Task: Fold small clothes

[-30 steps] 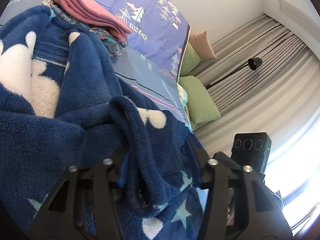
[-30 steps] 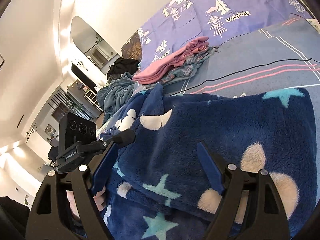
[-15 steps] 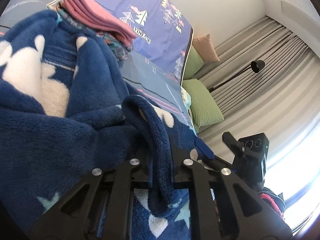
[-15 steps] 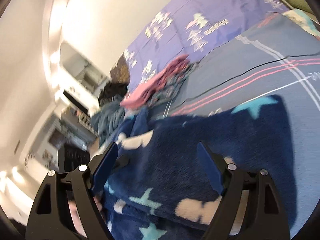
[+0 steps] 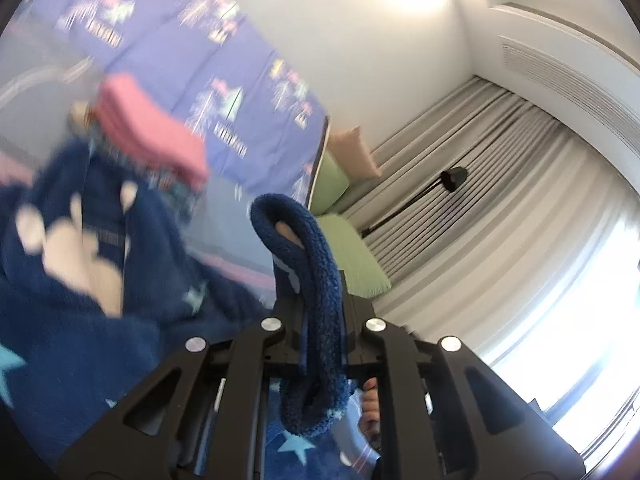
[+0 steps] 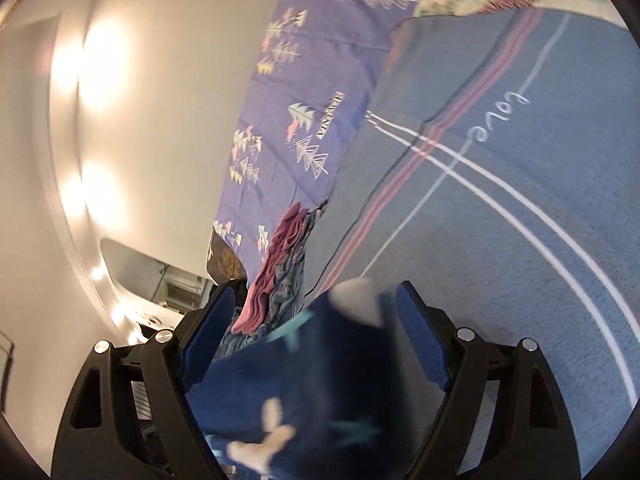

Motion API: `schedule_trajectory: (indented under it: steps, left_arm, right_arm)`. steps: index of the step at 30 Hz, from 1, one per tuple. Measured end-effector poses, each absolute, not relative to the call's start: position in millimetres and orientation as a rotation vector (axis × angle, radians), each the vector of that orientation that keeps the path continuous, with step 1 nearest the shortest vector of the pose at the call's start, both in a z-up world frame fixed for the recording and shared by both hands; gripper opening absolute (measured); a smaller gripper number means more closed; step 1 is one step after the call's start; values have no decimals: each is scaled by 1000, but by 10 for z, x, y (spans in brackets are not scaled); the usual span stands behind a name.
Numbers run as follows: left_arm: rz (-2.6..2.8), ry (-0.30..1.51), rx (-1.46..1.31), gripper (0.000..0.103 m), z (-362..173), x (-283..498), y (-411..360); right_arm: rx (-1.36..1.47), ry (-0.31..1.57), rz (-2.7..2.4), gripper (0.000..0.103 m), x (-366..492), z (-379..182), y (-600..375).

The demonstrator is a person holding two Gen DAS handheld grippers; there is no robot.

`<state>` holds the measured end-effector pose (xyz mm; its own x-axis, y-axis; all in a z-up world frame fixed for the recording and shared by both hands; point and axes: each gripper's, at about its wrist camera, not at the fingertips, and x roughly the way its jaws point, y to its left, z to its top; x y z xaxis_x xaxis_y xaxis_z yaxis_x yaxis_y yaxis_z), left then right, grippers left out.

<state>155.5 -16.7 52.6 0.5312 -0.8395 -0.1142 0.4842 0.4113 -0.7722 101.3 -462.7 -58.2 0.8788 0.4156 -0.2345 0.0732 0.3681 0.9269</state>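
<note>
Navy fleece with pale stars and cream patches, a small fluffy garment (image 5: 80,288), fills the lower left of the left wrist view. The left gripper (image 5: 320,292) has its black fingers pressed together, pinching a rolled edge of that fleece, which loops up above the fingertips. A folded pink cloth stack (image 5: 148,128) lies behind on the blue-grey striped bedspread (image 6: 500,200). In the right wrist view the right gripper (image 6: 316,320) is spread wide, its blue pads (image 6: 210,332) either side of blurred fleece; contact cannot be judged.
</note>
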Motion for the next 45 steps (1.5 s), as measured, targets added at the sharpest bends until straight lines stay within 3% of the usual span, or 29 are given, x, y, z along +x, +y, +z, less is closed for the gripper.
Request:
schedule_trajectory:
  steps: [7, 13, 15, 16, 18, 19, 20, 22, 30, 36, 45]
  left_arm:
    - [-777, 437, -682, 11, 1055, 1307, 486]
    - [-575, 495, -671, 13, 716, 1138, 1160]
    - [-457, 571, -673, 41, 324, 1139, 1384]
    - [-391, 599, -667, 59, 128, 1148, 1472]
    - [-230, 709, -685, 54, -407, 1150, 1713]
    - [-235, 731, -795, 45, -586, 1151, 1853]
    - [-256, 676, -912, 52, -564, 1088, 2049]
    - [-173, 637, -878, 64, -478, 1004, 2165]
    - [-137, 658, -716, 64, -232, 1007, 1935]
    - [-123, 765, -504, 73, -342, 1073, 1472]
    - [-138, 761, -540, 74, -439, 1027, 1575]
  right_arm:
    - [1213, 496, 271, 83, 1069, -641, -4612]
    - [1181, 518, 317, 83, 1128, -589, -4501]
    - [1178, 522, 323, 83, 1126, -583, -4490]
    - [1180, 523, 325, 83, 1126, -588, -4487]
    - [1191, 524, 329, 83, 1123, -607, -4497]
    - [1195, 525, 329, 83, 1118, -613, -4503]
    - [1199, 525, 329, 83, 1111, -615, -4504]
    - [1196, 522, 331, 83, 1110, -602, -4500]
    - [1163, 543, 356, 83, 1153, -565, -4427]
    - [1045, 587, 410, 83, 1215, -444, -4212]
    - [926, 645, 385, 83, 1256, -533, -3997]
